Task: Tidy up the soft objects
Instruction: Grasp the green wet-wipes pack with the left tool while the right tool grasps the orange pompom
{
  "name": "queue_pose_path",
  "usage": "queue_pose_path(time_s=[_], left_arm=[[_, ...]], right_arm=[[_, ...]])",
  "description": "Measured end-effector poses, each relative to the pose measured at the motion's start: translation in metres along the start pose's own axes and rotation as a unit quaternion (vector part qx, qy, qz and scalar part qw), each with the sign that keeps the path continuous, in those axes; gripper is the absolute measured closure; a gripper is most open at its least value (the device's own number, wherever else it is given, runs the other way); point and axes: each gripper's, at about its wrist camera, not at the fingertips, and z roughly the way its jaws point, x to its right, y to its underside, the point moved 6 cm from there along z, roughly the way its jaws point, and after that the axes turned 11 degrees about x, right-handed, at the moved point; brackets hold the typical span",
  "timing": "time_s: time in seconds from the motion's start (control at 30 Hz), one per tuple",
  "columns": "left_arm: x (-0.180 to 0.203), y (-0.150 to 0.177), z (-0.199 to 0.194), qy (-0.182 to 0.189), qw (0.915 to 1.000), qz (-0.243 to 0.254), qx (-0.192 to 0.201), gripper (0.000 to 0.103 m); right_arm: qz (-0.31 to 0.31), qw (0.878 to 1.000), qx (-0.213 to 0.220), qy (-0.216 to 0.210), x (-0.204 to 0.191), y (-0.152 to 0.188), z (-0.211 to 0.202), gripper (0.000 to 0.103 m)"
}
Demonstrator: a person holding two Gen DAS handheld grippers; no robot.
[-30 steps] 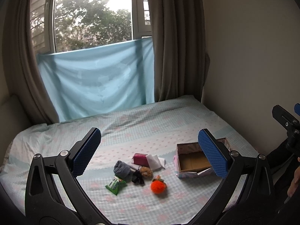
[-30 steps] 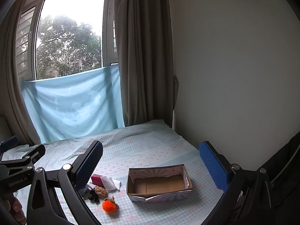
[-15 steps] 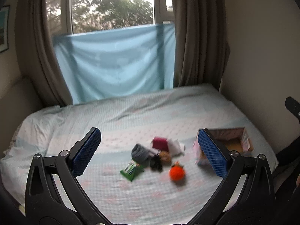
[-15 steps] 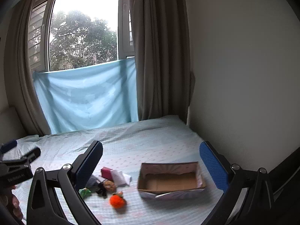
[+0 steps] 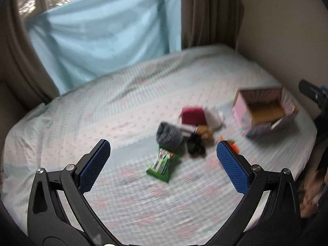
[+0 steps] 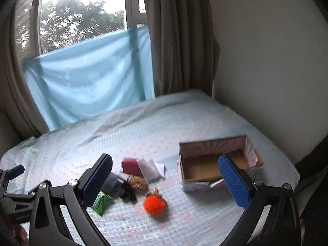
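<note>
A small pile of soft things lies on the bed: a green packet, a rolled grey sock, a black item, a brown fuzzy ball, a magenta pouch, a white cloth and an orange plush fruit. An open pink cardboard box stands to their right. My left gripper is open above the bed, facing the pile. My right gripper is open, also above the bed.
The bed has a pale dotted sheet and meets a wall on the right. A blue cloth hangs under the window behind brown curtains. The other gripper shows at the left edge of the right wrist view.
Both grippers have moved forward and down toward the bed; the pile and box look larger and nearer. Both stay open. The now frames are motion-blurred.
</note>
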Motion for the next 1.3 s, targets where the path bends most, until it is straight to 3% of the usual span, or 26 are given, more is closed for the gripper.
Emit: queue_pose_path(time_s=[0.43, 0.7, 0.83, 0.87, 1.03, 1.1, 1.3], left_arm=[[-0.009, 0.116, 0.175, 0.058, 0.9939, 0.047, -0.082, 0.001], [0.003, 0.167, 0.237, 0.079, 0.9876, 0.058, -0.122, 0.011], [0.006, 0.182, 0.253, 0.086, 0.9854, 0.055, -0.137, 0.018], [0.007, 0.184, 0.255, 0.089, 0.9845, 0.056, -0.140, 0.025], [0.011, 0.181, 0.258, 0.099, 0.9832, 0.058, -0.142, 0.041], [0.012, 0.181, 0.258, 0.104, 0.9826, 0.056, -0.143, 0.055], [0.009, 0.181, 0.251, 0.097, 0.9830, 0.060, -0.144, 0.067]], right_arm=[[0.019, 0.995, -0.089, 0.037, -0.042, 0.150, 0.132, 0.001], [0.029, 0.989, -0.126, 0.073, -0.036, 0.216, 0.191, 0.007], [0.033, 0.985, -0.148, 0.077, -0.034, 0.239, 0.212, 0.017], [0.036, 0.985, -0.154, 0.073, -0.033, 0.244, 0.216, 0.022], [0.041, 0.982, -0.171, 0.064, -0.028, 0.253, 0.225, 0.039], [0.051, 0.981, -0.178, 0.060, -0.027, 0.256, 0.226, 0.047], [0.063, 0.979, -0.188, 0.054, -0.026, 0.262, 0.224, 0.065]])
